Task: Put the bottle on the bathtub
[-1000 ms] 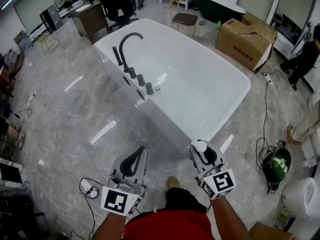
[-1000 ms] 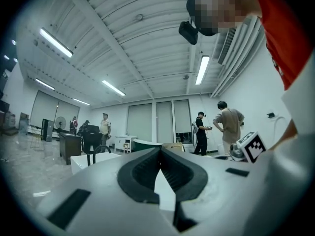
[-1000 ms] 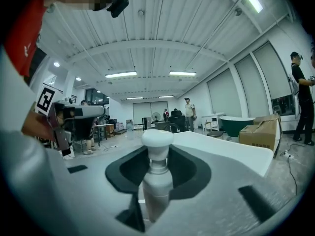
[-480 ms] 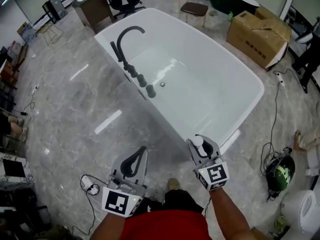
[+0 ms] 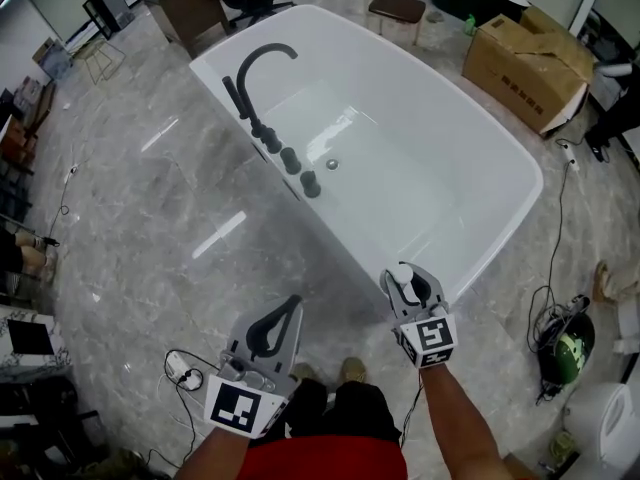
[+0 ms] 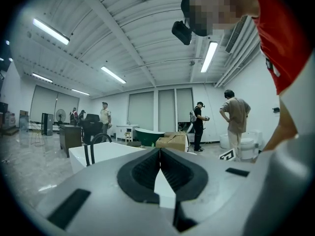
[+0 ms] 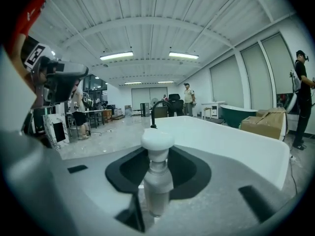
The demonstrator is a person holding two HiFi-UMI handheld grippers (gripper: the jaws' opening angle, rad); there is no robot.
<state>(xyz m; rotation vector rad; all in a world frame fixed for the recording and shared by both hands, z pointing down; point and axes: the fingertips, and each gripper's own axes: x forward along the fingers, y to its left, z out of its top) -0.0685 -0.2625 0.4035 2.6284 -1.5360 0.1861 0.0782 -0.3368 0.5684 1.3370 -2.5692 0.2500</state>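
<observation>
1. Marble floor [image 5: 150, 198]: grey and glossy, running all round the bathtub.
2. Bathtub [image 5: 420, 158]: white, freestanding, empty basin. It lies aslant across the head view. Nothing rests on its rim apart from its own fittings.
3. Cardboard box [image 5: 530, 63]: brown, on the floor beyond the bathtub's far right side, apart from it.
4. Stool [image 5: 397, 8]: dark seat, on the floor past the bathtub's far end.
5. Faucet [image 5: 262, 73]: black, arched spout, mounted on the bathtub's left rim and curving over the basin.
6. Left gripper [image 5: 292, 303]: held over the floor short of the bathtub's near end, well clear of the wall. Its own view [image 6: 160, 154] shows the jaws pressed together with nothing between them.
7. Right gripper [image 5: 410, 280]: held just beside the bathtub's near end, close to the outer wall below the rim. Its own view [image 7: 157, 161] shows the jaws clamped on the bottle.
8. Knobs [image 5: 290, 160]: three, dark, in a row on the bathtub's left rim, nearer than the faucet.
9. Bottle [image 5: 402, 274]: small, pale body with a white cap [image 7: 157, 140]. It stands upright between the right gripper's jaws with the cap above them, and is not on the bathtub.
</observation>
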